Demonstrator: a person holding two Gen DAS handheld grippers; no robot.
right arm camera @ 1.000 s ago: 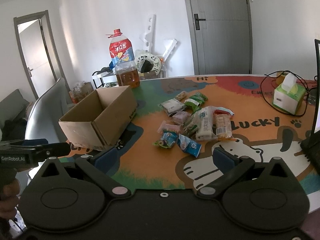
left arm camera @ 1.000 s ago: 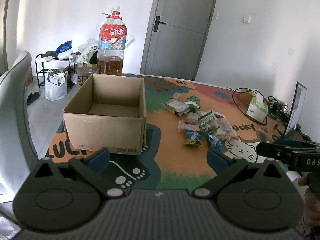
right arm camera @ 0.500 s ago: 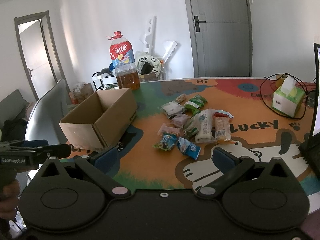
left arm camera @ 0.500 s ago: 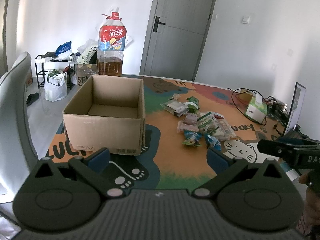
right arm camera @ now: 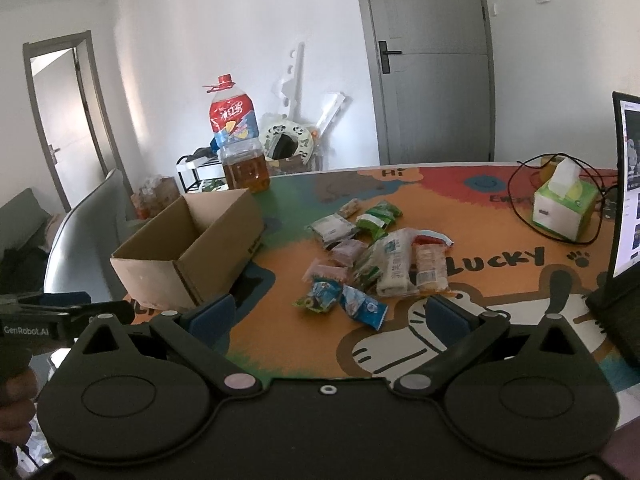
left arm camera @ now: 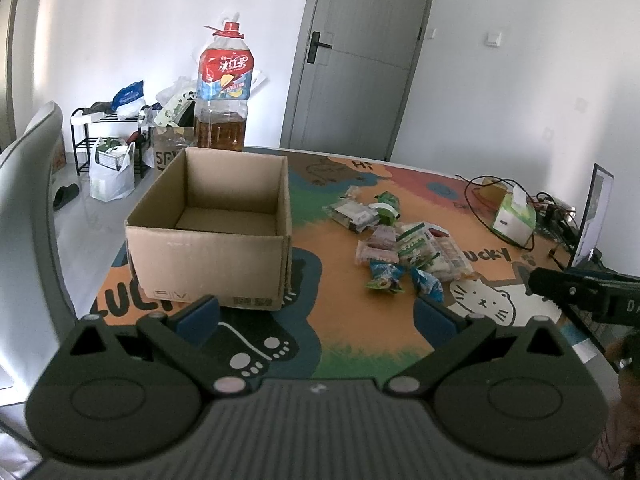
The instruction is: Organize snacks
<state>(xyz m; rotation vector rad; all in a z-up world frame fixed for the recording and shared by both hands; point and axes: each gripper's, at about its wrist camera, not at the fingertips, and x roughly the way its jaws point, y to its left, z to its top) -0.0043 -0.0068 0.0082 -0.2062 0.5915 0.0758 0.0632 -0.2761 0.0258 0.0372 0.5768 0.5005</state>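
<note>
Grippers both open, holding nothing: left gripper [left arm camera: 316,314] at the table's [left arm camera: 360,344] near edge facing one box [left arm camera: 212,236], right gripper [right arm camera: 328,316] facing the snacks [right arm camera: 368,264]. Roughly ten packets piled mid-table, right of the box. One bottle [left arm camera: 223,92] behind the box; one tissue box [right arm camera: 564,210] far right.

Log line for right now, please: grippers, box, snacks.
left hand-held gripper: open, holds nothing | right hand-held gripper: open, holds nothing | box: nothing visible inside | snacks: piled on mat, none grasped
</note>
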